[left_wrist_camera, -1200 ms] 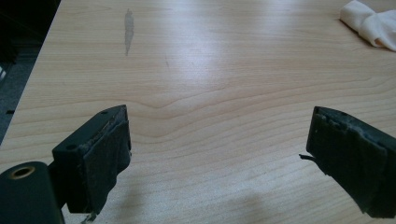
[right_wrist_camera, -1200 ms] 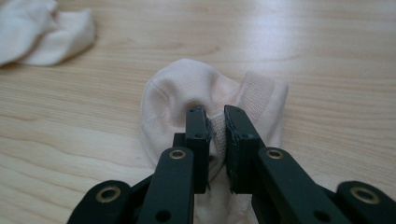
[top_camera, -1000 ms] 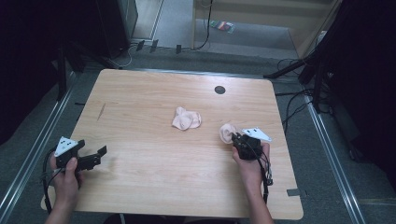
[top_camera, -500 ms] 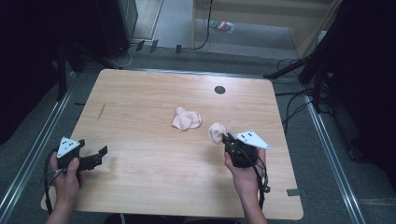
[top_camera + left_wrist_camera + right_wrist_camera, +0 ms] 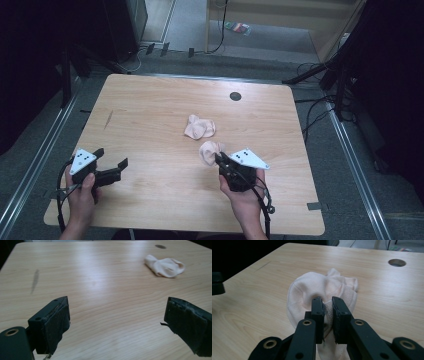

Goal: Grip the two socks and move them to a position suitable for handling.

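Note:
Two pale pink socks are in play on the wooden table (image 5: 150, 110). One sock (image 5: 200, 126) lies crumpled near the table's middle, and it also appears far off in the left gripper view (image 5: 165, 265). My right gripper (image 5: 219, 159) is shut on the second sock (image 5: 210, 151), just in front of the lying one. In the right gripper view the jaws (image 5: 327, 307) pinch a fold of that sock (image 5: 307, 290), which bulges beyond them and hangs below. My left gripper (image 5: 111, 164) is held open near the front left of the table, its pads (image 5: 57, 322) wide apart with nothing between them.
A round cable hole (image 5: 235, 96) sits near the table's far edge, also seen in the right gripper view (image 5: 397, 262). A dark streak (image 5: 108, 118) marks the wood at the left. Cables and dark stands surround the table on the floor.
My right gripper has carried its sock leftward, toward the table's middle and close to the lying sock. My left gripper has shifted a little to the right, still open.

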Demonstrator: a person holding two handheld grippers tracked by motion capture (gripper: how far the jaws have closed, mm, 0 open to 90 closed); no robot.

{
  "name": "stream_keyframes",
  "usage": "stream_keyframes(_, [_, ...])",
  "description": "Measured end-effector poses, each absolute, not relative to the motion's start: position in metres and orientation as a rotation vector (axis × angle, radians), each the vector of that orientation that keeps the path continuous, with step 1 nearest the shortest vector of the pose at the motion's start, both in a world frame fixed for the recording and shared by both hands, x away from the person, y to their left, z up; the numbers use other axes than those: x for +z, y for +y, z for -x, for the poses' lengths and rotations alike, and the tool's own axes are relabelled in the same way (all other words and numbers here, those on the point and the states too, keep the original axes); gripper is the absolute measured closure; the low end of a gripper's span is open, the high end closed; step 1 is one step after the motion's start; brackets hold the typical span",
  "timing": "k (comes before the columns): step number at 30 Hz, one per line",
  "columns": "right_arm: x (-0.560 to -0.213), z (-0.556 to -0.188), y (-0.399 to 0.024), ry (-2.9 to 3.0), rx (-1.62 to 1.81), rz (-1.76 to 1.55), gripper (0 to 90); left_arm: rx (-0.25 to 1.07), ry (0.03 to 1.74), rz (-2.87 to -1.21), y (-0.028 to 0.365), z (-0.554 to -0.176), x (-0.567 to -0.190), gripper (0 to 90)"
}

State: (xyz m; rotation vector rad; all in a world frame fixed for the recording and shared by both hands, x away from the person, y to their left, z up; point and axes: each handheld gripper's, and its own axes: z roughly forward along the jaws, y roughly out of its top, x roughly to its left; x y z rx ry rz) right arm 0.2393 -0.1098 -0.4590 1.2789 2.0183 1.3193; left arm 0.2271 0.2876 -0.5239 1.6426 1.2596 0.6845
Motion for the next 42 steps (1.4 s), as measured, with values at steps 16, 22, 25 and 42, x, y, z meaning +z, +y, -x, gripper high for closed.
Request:
stream_keyframes(16, [-0.489, -0.225, -0.067, 2.103, 1.278, -1.228, 81.2, 0.575, 1.046, -1.713, 0.225, -0.211, -0.515, 7.0])
stream_keyframes(22, [-0.504, -0.221, -0.053, 2.144, 1.242, -1.229, 81.1, 0.534, 0.993, -1.725, 0.212, -0.207, -0.517, 6.9])
stream_keyframes(25, [-0.510, -0.218, -0.047, 2.165, 1.227, -1.221, 81.1, 0.531, 0.982, -1.733, 0.209, -0.207, -0.518, 6.9])
stream_keyframes(42, [-0.500, -0.220, -0.061, 2.100, 1.383, -1.253, 61.5, 0.405, 1.048, -1.811, 0.211, -0.215, -0.530, 7.4])
